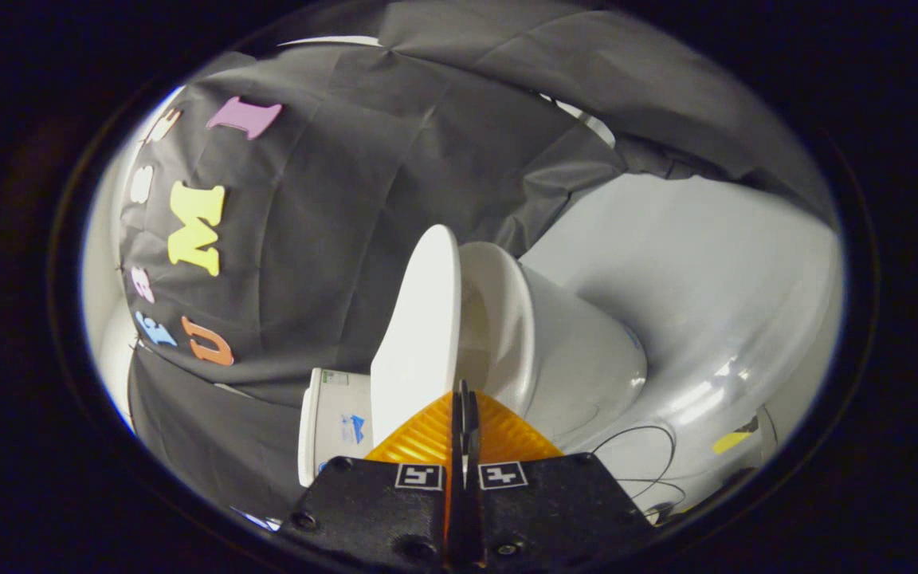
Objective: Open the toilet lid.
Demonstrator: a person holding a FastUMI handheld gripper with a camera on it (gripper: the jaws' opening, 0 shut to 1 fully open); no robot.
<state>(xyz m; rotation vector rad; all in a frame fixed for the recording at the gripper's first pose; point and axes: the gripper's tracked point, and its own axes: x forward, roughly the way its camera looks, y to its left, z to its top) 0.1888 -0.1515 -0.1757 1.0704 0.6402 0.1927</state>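
The view is turned on its side. A white toilet lid stands lifted off the seat, with a wedge-shaped gap between them. The bowl widens beyond the seat. My gripper is shut, its fingertips meeting on the lid's front rim, which runs straight into the narrow slit between the fingers. The lid's flat top faces the tank.
The booth's black cloth wall hangs behind the toilet. The pale glossy floor spreads beside the bowl. On it lie a thin black cable and a strip of yellow tape.
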